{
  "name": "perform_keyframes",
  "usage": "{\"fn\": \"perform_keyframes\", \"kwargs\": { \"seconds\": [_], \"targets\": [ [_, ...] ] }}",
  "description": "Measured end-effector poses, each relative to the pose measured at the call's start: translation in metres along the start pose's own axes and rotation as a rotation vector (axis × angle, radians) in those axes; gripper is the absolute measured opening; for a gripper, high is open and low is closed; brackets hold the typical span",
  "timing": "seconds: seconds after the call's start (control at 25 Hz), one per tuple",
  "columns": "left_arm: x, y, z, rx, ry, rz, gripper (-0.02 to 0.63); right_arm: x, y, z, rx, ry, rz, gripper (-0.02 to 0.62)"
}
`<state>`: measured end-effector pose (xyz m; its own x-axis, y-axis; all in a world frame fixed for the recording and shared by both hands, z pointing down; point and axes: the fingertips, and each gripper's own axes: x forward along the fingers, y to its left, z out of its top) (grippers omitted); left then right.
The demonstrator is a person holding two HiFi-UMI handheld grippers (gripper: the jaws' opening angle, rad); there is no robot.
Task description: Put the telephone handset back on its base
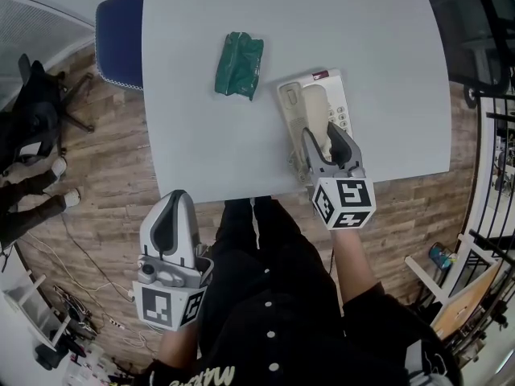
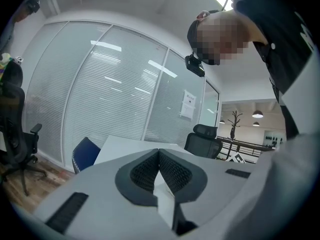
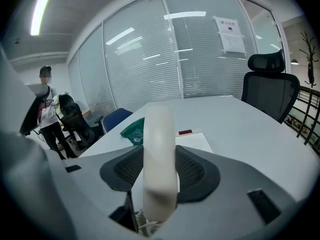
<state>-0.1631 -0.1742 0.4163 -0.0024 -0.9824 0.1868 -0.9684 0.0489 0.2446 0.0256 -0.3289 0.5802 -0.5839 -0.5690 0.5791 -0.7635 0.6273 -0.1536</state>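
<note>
Your right claw [image 1: 323,133] was closed on the handset [image 1: 314,107] and held it by its near part. In the head view the handset reached forward from the claw, over the left side of the base [image 1: 342,112]. The base lay on the table [image 1: 201,143], directly under and in front of the claw. I could not tell whether the handset already touched the cradle. A crumpled green bag [image 1: 239,64] lay farther ahead and to the left of the claw, well apart. Your left claw [image 1: 175,203] hung far to the left and behind, outside the table edge.

In the left gripper view its jaws were pressed together, with nothing between them.

In the right gripper view the pads [image 3: 195,169] gripped the handset from both sides. The base showed just beyond the claw and lower than it.

I judge that the step in hand was the placing itself. The next move called for keeping the handset along the cradle, lowering it until it sat flat, and only then opening the jaws.
</note>
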Motion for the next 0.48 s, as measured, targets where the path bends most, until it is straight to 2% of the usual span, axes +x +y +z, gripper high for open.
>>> {"fn": "perform_keyframes", "kwargs": {
  "seconds": [0.48],
  "targets": [
    [0.005,0.014,-0.009,-0.023,0.032,0.021,0.015,0.026,0.005,-0.022,-0.031,0.070,-0.008,0.215]
  ]
}}
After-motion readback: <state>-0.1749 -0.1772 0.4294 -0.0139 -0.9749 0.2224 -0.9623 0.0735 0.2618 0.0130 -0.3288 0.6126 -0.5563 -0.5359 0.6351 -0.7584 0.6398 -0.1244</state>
